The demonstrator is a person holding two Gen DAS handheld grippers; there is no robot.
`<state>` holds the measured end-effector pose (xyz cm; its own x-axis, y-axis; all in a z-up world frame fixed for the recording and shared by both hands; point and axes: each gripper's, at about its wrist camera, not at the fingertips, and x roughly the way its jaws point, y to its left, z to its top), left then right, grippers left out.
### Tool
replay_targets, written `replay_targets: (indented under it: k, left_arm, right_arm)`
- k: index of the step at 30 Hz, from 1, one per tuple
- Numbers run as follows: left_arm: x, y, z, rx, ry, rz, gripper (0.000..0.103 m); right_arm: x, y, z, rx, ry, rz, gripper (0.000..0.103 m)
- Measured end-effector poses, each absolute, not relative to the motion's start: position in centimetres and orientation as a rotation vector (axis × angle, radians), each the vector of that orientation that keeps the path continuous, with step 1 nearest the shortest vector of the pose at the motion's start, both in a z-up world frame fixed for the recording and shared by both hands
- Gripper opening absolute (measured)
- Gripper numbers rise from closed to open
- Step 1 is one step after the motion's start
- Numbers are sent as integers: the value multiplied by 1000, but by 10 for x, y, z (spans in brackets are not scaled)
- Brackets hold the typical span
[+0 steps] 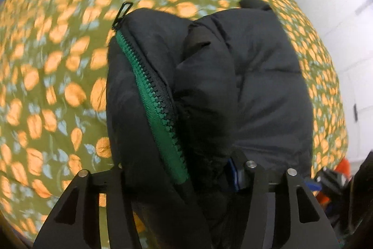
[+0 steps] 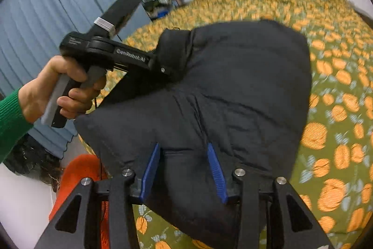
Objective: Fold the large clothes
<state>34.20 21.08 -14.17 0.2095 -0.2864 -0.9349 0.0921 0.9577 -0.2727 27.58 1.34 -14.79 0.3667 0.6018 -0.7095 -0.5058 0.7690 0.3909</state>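
A black puffer jacket (image 2: 233, 90) is sitting bunched up on the bed, and the green bedspread (image 2: 331, 123) with its orange fruit print is spreading out beneath it. In the right wrist view the jacket is filling the middle of the picture, and the right gripper (image 2: 184, 169) is coming in from six o'clock with its two blue pads (image 2: 150, 169) standing partly apart, one on each side of a puffy fold. The fabric is bulging up between them and appears to be touching both, but how firmly they are pressing I cannot tell.

Over at nine o'clock in that same view, a hand (image 2: 58, 90) in a green sleeve (image 2: 9, 118) is gripping the handle of the left gripper (image 2: 167, 62), whose tip is burying itself in the jacket's upper left edge.

Switching to the left wrist view, the jacket is towering up from six o'clock towards twelve, with a green zipper (image 1: 151, 95) running along its left side and the zipper pull (image 1: 122, 12) poking out at eleven o'clock. The dark padding is swallowing the fingers here; only a sliver of one blue pad (image 1: 234, 174) is peeking out at five o'clock. The jaws are standing some way apart with a thick bunch of jacket between them, though whether they are clamping it I cannot tell.

Blue curtains (image 2: 46, 15) are hanging at ten o'clock in the right wrist view.
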Motion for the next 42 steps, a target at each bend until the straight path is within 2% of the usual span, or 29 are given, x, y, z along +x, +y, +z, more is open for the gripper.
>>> replay_targets:
  k: [6, 12, 18, 23, 29, 35, 39, 42]
  left_arm:
    - [354, 235, -188, -336, 1344, -235, 62]
    - [358, 242, -218, -466, 1306, -257, 65]
    - [358, 234, -212, -408, 1288, -246, 66]
    - [358, 237, -215, -419, 1273, -260, 66]
    - [346, 253, -214, -436, 1268, -275, 66]
    - [346, 260, -216, -461, 1270, -263, 67]
    - [345, 262, -213, -454, 1269, -288, 67]
    - [345, 259, -211, -445, 1262, -288, 67]
  right_arm:
    - [293, 42, -173, 74, 1044, 667, 42]
    - [294, 54, -181, 26, 1039, 620, 42]
    - [306, 39, -142, 132, 1134, 656, 42]
    - [367, 7, -92, 149, 1088, 553, 42]
    - [482, 29, -132, 54, 1234, 423, 45]
    - [533, 50, -201, -40, 1409, 323, 46]
    - [530, 52, -191, -73, 1382, 319, 46]
    - [490, 45, -151, -88, 1293, 402, 46]
